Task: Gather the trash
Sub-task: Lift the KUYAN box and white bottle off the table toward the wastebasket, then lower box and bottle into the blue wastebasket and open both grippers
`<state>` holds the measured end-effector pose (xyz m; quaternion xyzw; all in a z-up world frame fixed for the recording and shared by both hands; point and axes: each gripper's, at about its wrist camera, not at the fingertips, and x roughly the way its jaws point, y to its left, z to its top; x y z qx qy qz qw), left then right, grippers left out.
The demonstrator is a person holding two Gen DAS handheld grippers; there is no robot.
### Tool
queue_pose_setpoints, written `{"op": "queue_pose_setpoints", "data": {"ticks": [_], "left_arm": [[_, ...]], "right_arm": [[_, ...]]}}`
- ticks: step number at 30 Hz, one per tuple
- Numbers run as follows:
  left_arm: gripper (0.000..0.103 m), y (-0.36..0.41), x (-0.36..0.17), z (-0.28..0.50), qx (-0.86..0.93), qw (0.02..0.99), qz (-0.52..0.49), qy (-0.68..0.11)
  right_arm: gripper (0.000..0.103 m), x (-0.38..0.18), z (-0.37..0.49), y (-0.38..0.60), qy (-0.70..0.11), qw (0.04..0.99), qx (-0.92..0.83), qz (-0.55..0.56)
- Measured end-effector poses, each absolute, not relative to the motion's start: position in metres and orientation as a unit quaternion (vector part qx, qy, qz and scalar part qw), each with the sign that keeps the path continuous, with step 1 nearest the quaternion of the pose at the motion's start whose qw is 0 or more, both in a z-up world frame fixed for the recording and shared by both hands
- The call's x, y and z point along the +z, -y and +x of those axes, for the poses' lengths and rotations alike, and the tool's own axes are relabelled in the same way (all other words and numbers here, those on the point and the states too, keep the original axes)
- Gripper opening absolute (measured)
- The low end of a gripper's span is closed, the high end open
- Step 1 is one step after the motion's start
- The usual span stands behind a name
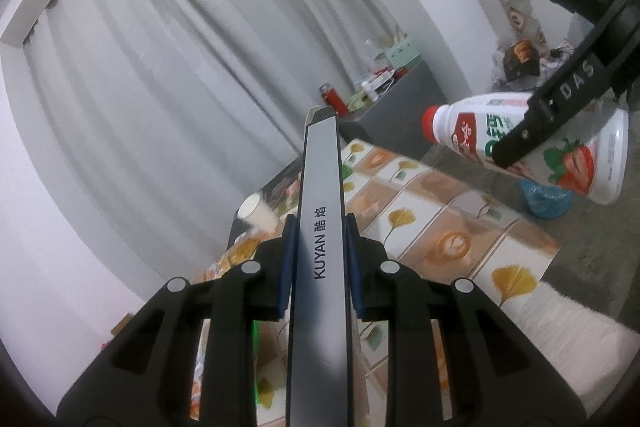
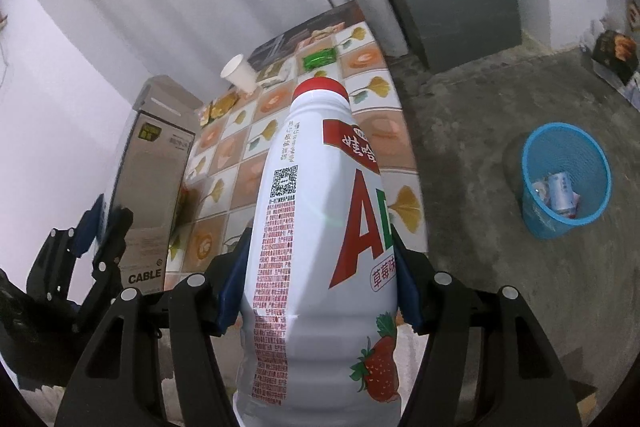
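Note:
My left gripper (image 1: 320, 263) is shut on a long grey box marked KUYAN (image 1: 320, 227), held up above the tiled table (image 1: 460, 227). My right gripper (image 2: 316, 291) is shut on a white strawberry drink bottle with a red cap (image 2: 312, 227), lifted above the table (image 2: 240, 163). The bottle also shows in the left wrist view (image 1: 560, 147), with the right gripper across it. A blue mesh bin (image 2: 566, 179) stands on the floor to the right, with some trash inside. The left gripper shows at the left edge of the right wrist view (image 2: 96, 223).
A white paper cup (image 2: 240, 73), a green packet (image 2: 318, 59) and other wrappers lie on the table. A cardboard box marked CABLE (image 2: 156, 187) stands left of it. A grey cabinet (image 2: 460, 11) with clutter stands by the curtain. A dark box (image 2: 614, 55) lies on the floor.

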<state>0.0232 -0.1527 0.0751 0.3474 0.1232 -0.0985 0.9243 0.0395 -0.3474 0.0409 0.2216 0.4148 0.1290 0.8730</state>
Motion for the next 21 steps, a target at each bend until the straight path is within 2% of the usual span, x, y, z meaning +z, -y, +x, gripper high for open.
{"op": "queue_pose_setpoints", "data": {"ticks": [13,21], "left_arm": [[0.021,0.236,0.09,0.029,-0.207,0.902,0.365,-0.104],[0.021,0.305,0.088,0.041,-0.278,0.883,0.357,-0.124]], "right_arm": [[0.061,0.02,-0.011,0.443,-0.366,0.872,0.055,0.322],[0.061,-0.01,-0.034,0.503,-0.351,0.861,0.016,0.367]]}}
